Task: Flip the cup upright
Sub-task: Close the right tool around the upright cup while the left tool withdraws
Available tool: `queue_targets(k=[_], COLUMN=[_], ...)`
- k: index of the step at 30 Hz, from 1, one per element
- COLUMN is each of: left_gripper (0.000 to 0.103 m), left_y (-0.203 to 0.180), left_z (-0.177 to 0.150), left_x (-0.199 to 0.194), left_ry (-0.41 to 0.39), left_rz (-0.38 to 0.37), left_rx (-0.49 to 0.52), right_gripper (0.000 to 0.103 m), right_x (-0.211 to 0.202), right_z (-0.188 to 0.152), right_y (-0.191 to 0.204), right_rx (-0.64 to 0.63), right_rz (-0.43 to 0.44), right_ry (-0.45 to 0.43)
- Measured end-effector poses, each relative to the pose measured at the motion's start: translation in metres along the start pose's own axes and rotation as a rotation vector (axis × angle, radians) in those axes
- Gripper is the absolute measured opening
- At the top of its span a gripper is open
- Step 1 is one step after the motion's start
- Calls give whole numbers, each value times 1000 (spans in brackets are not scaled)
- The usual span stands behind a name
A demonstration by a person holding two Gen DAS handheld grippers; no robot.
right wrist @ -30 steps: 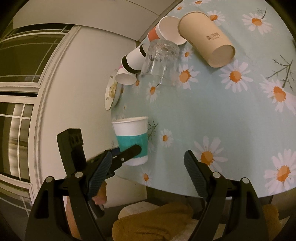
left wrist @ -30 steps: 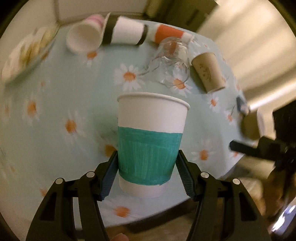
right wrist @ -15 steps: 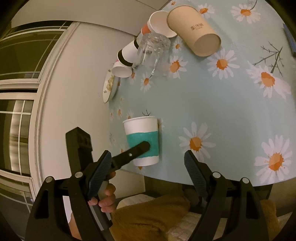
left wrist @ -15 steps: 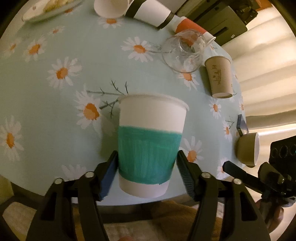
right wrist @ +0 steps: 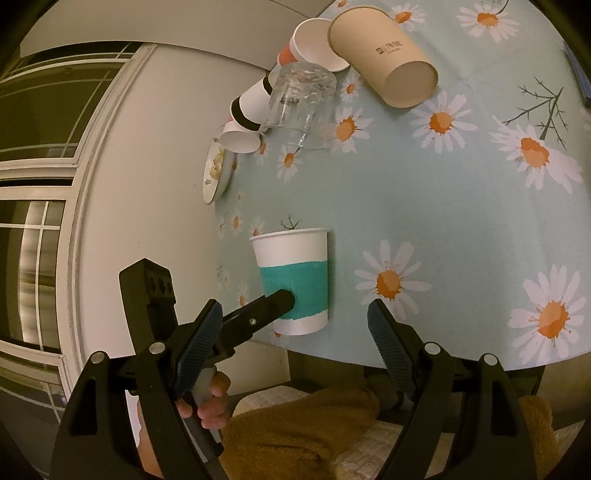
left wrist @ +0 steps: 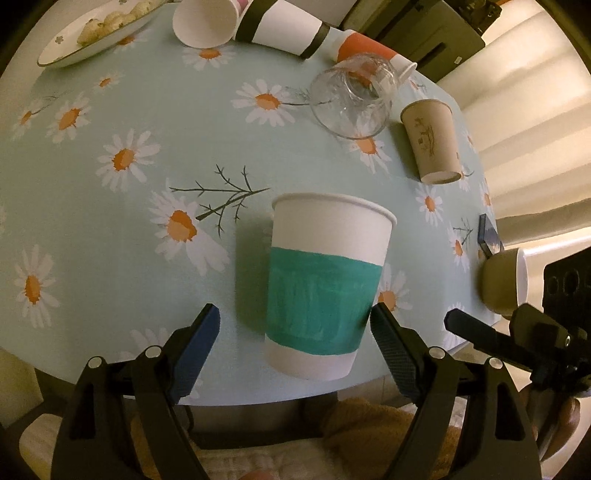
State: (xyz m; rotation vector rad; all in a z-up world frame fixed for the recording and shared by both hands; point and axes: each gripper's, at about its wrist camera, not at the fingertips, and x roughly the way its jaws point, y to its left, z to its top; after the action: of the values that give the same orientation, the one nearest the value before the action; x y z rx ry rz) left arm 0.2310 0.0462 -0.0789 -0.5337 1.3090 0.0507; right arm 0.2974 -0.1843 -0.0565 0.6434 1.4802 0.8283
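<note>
A white paper cup with a teal band (left wrist: pixel 325 288) stands upright, mouth up, near the front edge of the daisy-print table (left wrist: pixel 110 229). My left gripper (left wrist: pixel 293 338) is open. Its jaws stand wide on either side of the cup, the left one well clear and the right one close beside the band. The cup also shows in the right wrist view (right wrist: pixel 293 280), with the left gripper's finger against it. My right gripper (right wrist: pixel 295 336) is open and empty, held off the table's front edge.
Lying on their sides at the back: a brown paper cup (left wrist: pixel 432 142), a clear glass (left wrist: pixel 351 101), a black-banded white cup (left wrist: pixel 284 27), an orange-banded cup (left wrist: pixel 364 46) and a white cup (left wrist: pixel 205 22). A plate of food (left wrist: pixel 96 35) sits back left. A tan mug (left wrist: pixel 504 280) sits right.
My left gripper has opened and let go of the cup, which now stands on the table. The right gripper has stayed open and shifted only slightly.
</note>
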Motion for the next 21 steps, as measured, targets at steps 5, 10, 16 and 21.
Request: queue_targets(k=[5,10,16,21], left_gripper=[81,81,81,81], left_y=[0,3,17,36], left_z=[-1,-7,-28,-53], left_x=[-2,-21,-50,-66], left_ry=[-2,-34,-96,-188], left_rz=[-9,-31,-75,-121], left_rx=[21,44,58,20], right_gripper=[81,81,81,81], right_x=[3,11,40,70], right_z=[2,7,16,19], right_y=[-1,0,13,32], right_rx=[1,-3,-50,-127], right_rz=[-8,-29,-87,-183], right_ry=[3,8,55,93])
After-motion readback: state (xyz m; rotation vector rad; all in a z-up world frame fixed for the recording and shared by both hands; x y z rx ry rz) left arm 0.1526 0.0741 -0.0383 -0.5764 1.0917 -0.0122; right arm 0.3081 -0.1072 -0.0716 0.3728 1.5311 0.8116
